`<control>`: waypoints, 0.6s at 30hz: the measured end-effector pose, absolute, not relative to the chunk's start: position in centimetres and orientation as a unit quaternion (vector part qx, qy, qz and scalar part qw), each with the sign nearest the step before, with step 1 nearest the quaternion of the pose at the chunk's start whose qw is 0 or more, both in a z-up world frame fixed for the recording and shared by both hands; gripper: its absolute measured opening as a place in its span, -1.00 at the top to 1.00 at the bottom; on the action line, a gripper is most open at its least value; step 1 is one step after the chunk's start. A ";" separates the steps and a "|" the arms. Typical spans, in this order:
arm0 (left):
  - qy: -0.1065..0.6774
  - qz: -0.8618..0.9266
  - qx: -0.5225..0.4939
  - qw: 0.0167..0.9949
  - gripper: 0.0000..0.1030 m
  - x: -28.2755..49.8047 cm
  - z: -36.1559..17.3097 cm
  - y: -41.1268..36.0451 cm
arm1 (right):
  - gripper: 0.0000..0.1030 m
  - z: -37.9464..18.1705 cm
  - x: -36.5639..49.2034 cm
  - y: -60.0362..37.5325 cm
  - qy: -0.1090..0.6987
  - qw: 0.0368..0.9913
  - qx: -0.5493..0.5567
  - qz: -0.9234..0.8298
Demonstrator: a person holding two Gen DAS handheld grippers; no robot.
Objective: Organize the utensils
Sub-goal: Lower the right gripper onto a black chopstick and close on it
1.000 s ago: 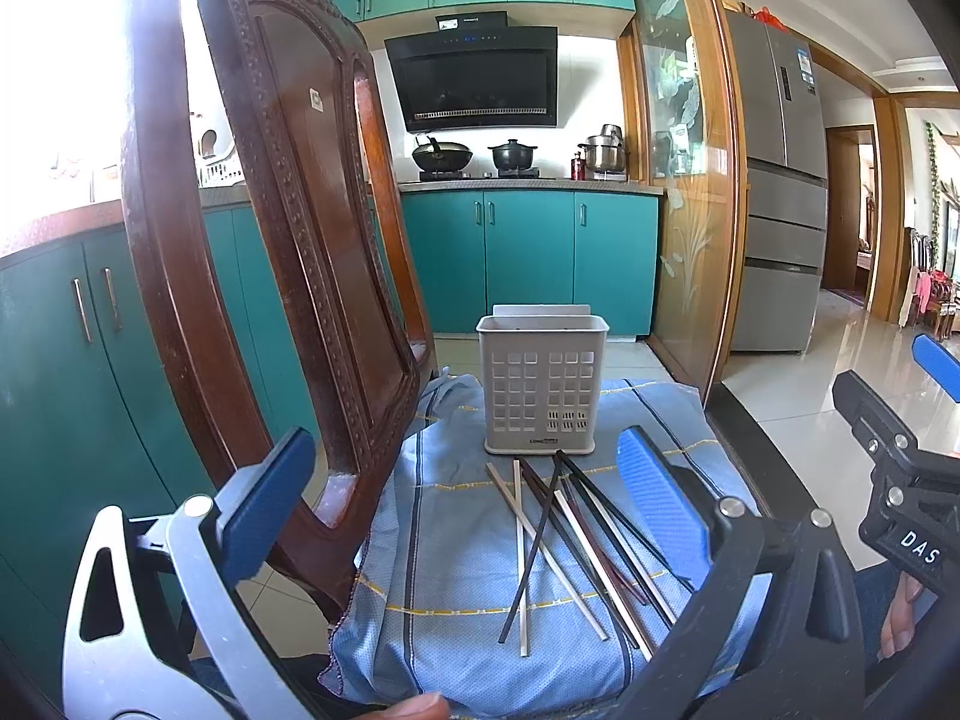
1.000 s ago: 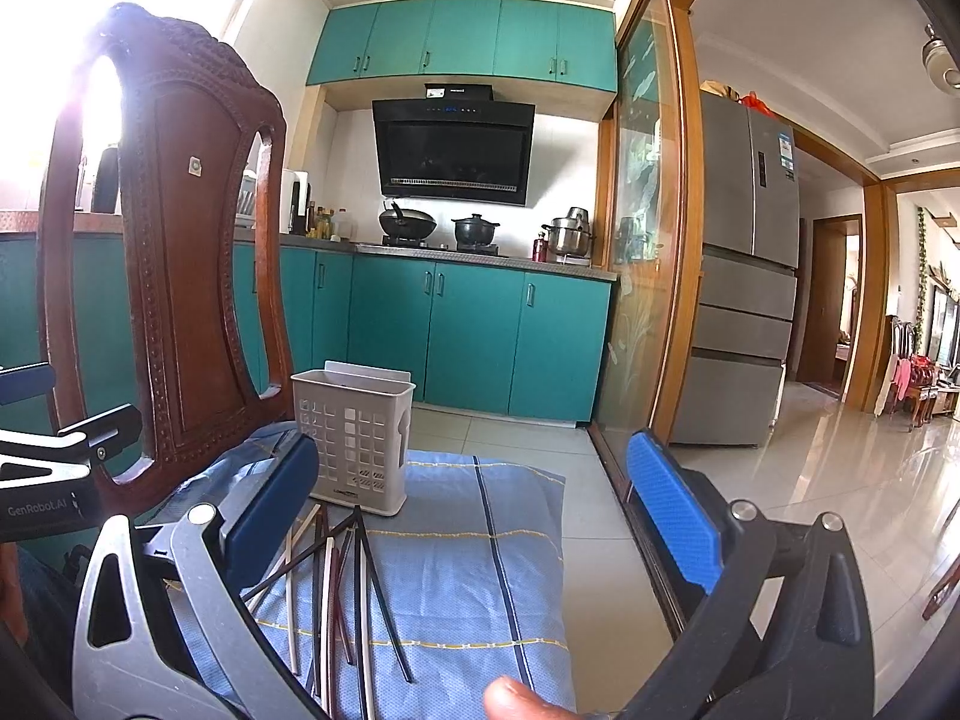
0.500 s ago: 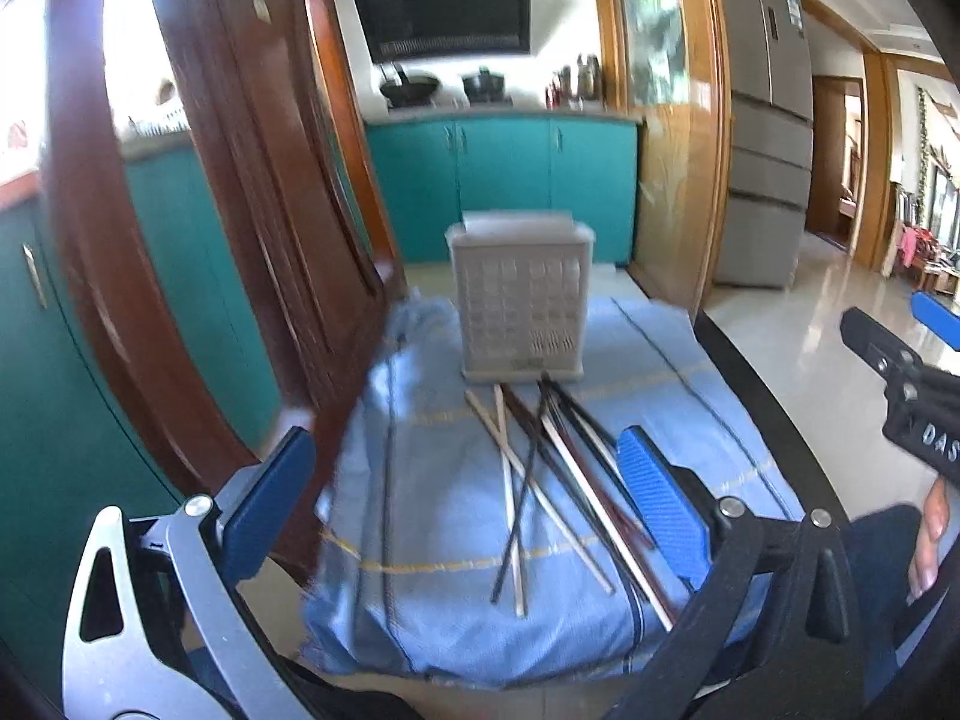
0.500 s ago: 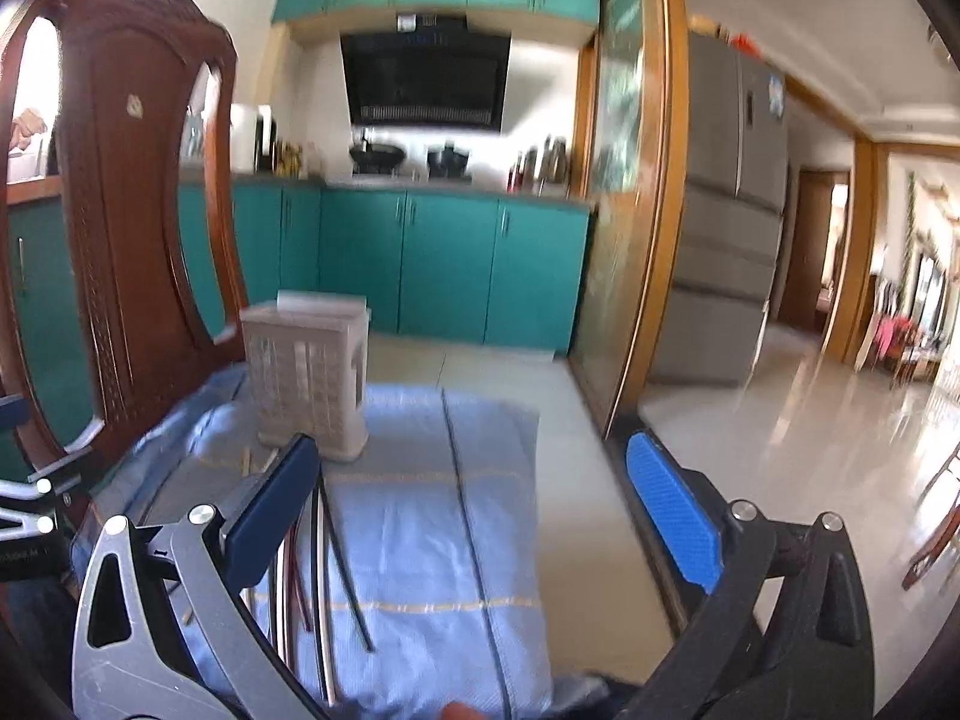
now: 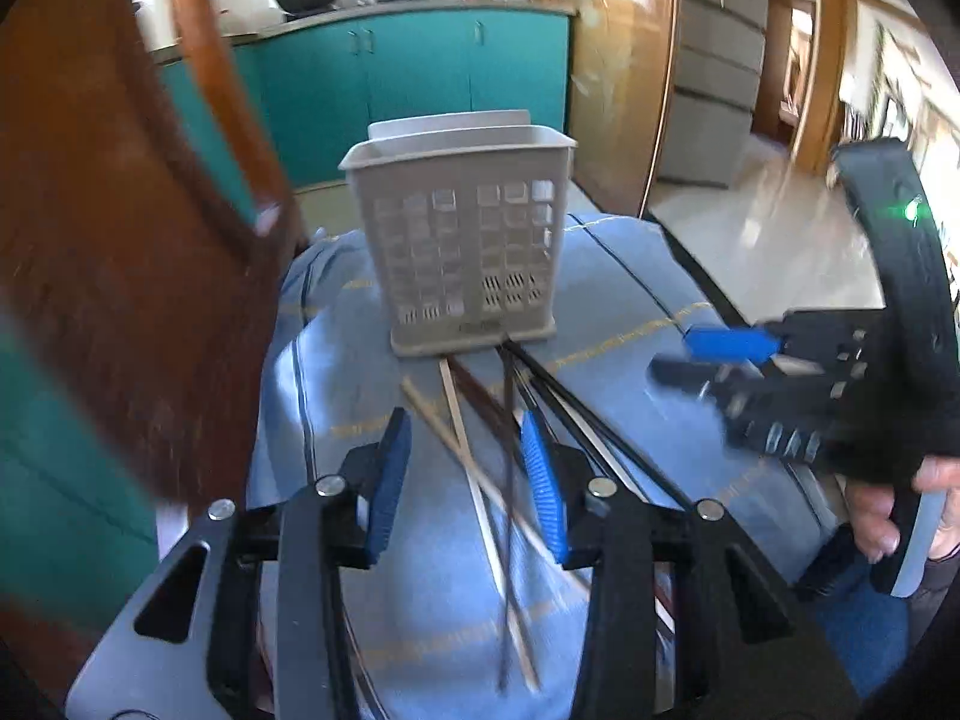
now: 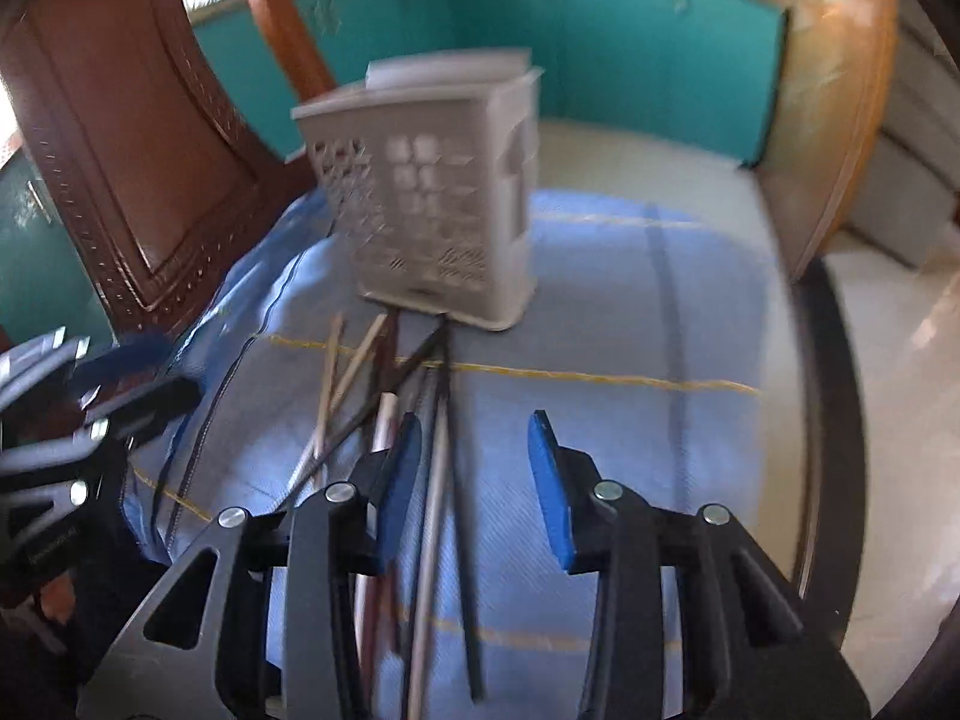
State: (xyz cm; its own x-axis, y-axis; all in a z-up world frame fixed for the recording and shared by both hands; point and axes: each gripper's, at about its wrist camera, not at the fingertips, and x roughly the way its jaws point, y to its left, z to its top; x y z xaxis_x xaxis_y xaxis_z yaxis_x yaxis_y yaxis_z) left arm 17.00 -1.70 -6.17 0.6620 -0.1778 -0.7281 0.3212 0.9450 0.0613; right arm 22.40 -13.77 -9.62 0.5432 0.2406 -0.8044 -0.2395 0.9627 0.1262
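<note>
A pale perforated utensil basket (image 5: 465, 246) stands upright on a blue cloth (image 5: 372, 540); it also shows in the right wrist view (image 6: 429, 210). Several chopsticks (image 5: 480, 456), wooden, dark and black, lie crossed on the cloth in front of it, also seen in the right wrist view (image 6: 384, 414). My left gripper (image 5: 468, 483) is open and empty, low over the chopsticks, with two light sticks between its pads. My right gripper (image 6: 474, 480) is open and empty over the black and grey sticks. It appears at the right of the left wrist view (image 5: 720, 360).
A carved wooden chair back (image 5: 120, 276) rises close on the left, also in the right wrist view (image 6: 138, 138). Teal kitchen cabinets (image 5: 420, 66) stand behind. The cloth ends at a dark rim (image 6: 834, 396) on the right, with tiled floor beyond.
Both grippers have tilted down and moved forward, close over the chopsticks. Both jaws have narrowed from wide open to partly open. The right gripper has swung left toward the pile.
</note>
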 end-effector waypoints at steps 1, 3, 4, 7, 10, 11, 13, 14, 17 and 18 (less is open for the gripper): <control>0.392 -0.132 0.102 0.904 0.24 18.4 -6.4 -2.0 | 0.27 -10.0 23.1 -13.4 0.466 0.873 0.000 0.143; 0.407 -0.128 0.103 0.898 0.24 20.9 -7.2 -2.1 | 0.27 -11.1 25.0 -12.3 0.482 0.861 0.003 0.160; 0.416 -0.130 0.090 0.896 0.24 22.0 -7.9 -1.9 | 0.27 -11.6 25.5 -12.0 0.491 0.855 0.007 0.168; 0.444 -0.136 0.042 0.884 0.24 23.7 -10.3 -0.6 | 0.27 -13.8 27.5 -11.4 0.517 0.839 0.009 0.167; 0.474 -0.124 0.030 0.871 0.24 24.7 -12.1 -0.3 | 0.53 -15.5 28.4 -11.7 0.530 0.830 0.017 0.170; 0.480 -0.120 0.028 0.869 0.24 25.0 -12.5 -0.2 | 0.68 -16.3 28.7 -11.9 0.541 0.824 0.026 0.169; 0.486 -0.122 0.024 0.865 0.24 25.5 -13.2 -0.2 | 0.82 -17.1 28.9 -12.5 0.555 0.812 0.053 0.172; 0.496 -0.120 0.024 0.860 0.23 25.8 -13.8 -0.2 | 0.86 -17.2 28.9 -12.9 0.551 0.812 0.068 0.179; 0.513 -0.120 0.022 0.850 0.23 26.3 -14.8 -0.1 | 0.87 -17.4 28.7 -13.8 0.554 0.814 0.067 0.165; 0.521 -0.119 0.022 0.845 0.24 26.6 -15.3 -0.1 | 0.87 -17.4 28.6 -14.2 0.556 0.815 0.057 0.151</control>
